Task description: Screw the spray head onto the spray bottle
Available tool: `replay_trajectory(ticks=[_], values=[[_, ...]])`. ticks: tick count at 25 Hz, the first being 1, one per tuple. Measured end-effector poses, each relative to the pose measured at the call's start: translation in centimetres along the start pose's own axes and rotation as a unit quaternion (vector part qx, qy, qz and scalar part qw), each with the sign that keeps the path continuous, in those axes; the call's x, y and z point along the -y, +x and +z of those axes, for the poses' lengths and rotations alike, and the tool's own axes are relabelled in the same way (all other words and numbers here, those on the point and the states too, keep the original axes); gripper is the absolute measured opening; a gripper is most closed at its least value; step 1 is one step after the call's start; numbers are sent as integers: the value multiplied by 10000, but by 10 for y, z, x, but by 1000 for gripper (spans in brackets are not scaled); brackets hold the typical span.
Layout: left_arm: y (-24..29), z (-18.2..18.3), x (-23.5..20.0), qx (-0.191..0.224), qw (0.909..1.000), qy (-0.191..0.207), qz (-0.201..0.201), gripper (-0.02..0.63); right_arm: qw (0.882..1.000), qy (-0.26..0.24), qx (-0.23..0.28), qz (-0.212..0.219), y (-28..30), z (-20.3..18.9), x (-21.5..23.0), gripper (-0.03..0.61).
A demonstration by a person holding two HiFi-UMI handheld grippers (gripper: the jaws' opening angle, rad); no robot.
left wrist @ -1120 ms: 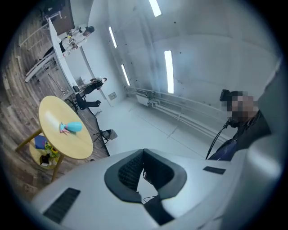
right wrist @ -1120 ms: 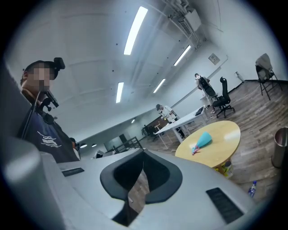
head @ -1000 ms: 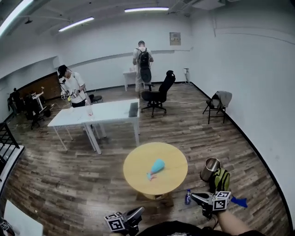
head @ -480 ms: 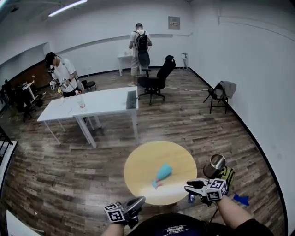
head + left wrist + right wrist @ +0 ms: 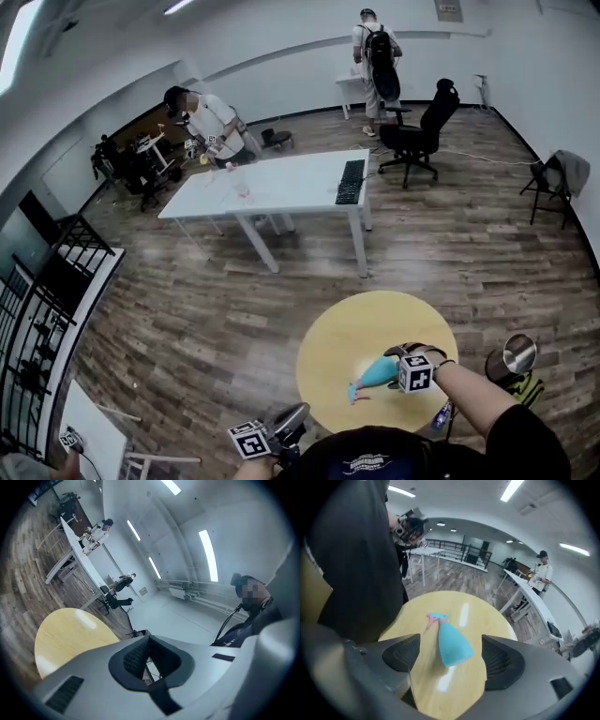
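While the teal plastic spray bottle [image 5: 377, 372] lies on its side on the round yellow wooden surface [image 5: 347, 328], close to the edge nearest the person, the right gripper [image 5: 411, 354] hangs over that surface just beside the bottle's wide base. Its fingers [image 5: 401, 653] have just been opening and stand spread wide. In the right gripper view the bottle's base shows between them with a clear gap on each side, so nothing is pressed. The pink-collared spray head [image 5: 435, 618] sits at the bottle's narrow end, pointing towards the surface's near edge. The left gripper [image 5: 281, 429] is off the surface, beyond its near edge, its fingers [image 5: 135, 657] clenched together on nothing. A shiny metal cup [image 5: 518, 353] shows beyond the surface's right edge.
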State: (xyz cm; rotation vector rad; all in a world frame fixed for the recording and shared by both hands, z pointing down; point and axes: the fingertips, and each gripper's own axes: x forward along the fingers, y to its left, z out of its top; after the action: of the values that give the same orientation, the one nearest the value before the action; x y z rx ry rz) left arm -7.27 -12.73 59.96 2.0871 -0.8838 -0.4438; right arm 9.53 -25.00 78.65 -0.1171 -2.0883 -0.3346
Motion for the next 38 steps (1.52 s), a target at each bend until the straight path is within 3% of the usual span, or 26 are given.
replay_trajectory(ticks=[4,7,12,18,22,26,28,30,31,33,37,38], values=[[9,10,-20,-140,9995,79,253,8,9934,-751,-801,335,71,-34,13,435],[0,25,-50,-186,9993,-84,308,8,9870,-721,-1383,381,121,-54,19,462],[-17,48,-100,-684,9974,-177,160,8,9765,73,-1874,1066,168,-69,12,471],[-32,83,-155,-1068,9935,-233,-307,8,9692,1459,-1783,873,178,-60,7,471],[-11,90,-169,-1183,9910,-250,-580,8,9738,2035,-1015,11,130,-26,19,471],[48,97,-130,-1350,9852,-272,-1018,15,9750,1692,-427,-1376,0,23,67,472],[85,98,-96,-1544,9762,-452,-1451,101,9690,1200,-461,-2109,-68,39,88,472],[121,98,-53,-1875,9611,-620,-1931,237,9584,605,-720,-2696,-121,45,102,472],[136,95,-31,-2042,9520,-726,-2161,312,9528,326,-887,-2887,-139,45,105,472],[160,83,8,-2371,9356,-804,-2488,386,9438,-98,-1139,-3101,-161,46,103,472],[191,37,37,-3178,9195,-629,-2227,396,9348,-600,-1146,-3307,-175,67,95,472],[196,29,39,-3320,9181,-494,-2110,363,9333,-681,-1118,-3343,-177,72,94,472]])
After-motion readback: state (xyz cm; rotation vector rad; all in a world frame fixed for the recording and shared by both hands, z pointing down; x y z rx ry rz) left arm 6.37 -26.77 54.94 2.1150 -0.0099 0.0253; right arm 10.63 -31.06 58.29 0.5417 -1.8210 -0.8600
